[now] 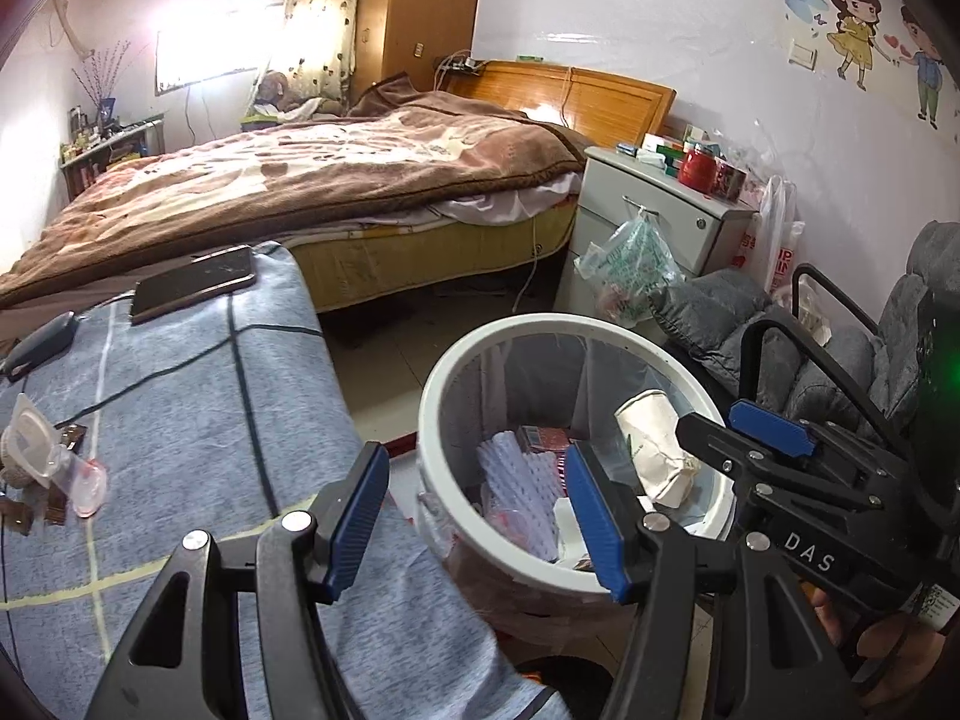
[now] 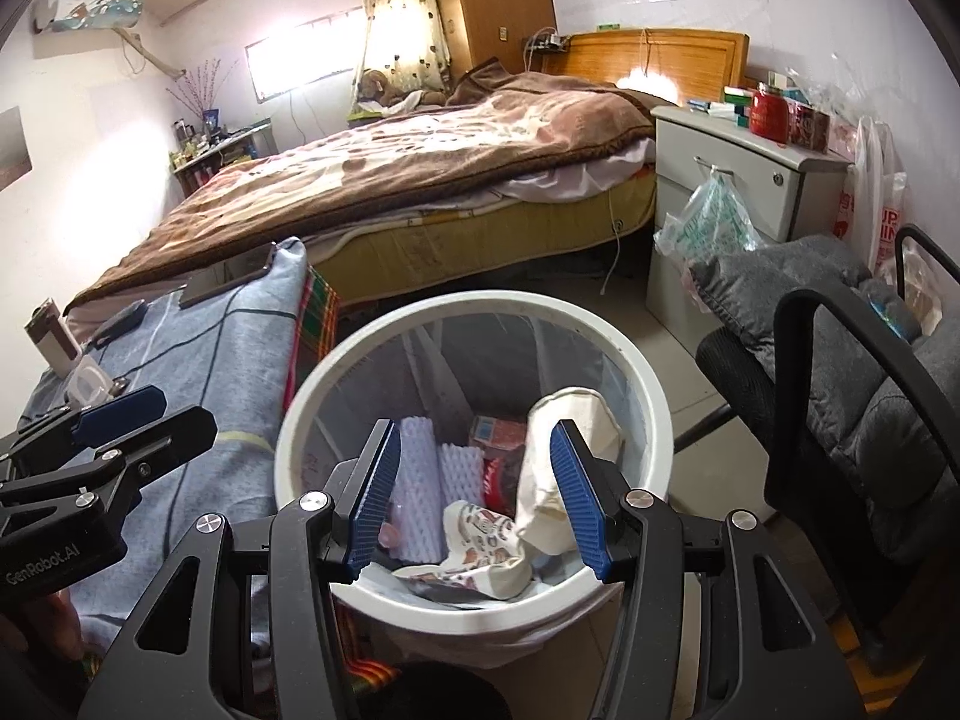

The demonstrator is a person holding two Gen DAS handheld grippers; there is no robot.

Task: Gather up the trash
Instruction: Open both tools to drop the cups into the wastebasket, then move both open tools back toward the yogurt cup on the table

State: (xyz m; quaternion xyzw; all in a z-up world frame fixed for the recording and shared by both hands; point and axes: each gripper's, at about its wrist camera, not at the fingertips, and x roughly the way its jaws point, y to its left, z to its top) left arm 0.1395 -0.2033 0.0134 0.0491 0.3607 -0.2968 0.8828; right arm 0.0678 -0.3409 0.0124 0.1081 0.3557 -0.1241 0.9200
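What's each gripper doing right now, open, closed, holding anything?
Left gripper: open, holding nothing.
Right gripper: open, empty, above the trash bin.

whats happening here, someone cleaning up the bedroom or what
A person is collecting trash with a handheld two-finger gripper in each hand. Both the right gripper and the left gripper hang open and empty over the round white trash bin. Inside the bin lie a crumpled white paper cup, white foam netting and a red packet. More scraps, clear plastic cups and dark wrappers, wait on the blue checked cloth beside the bin.
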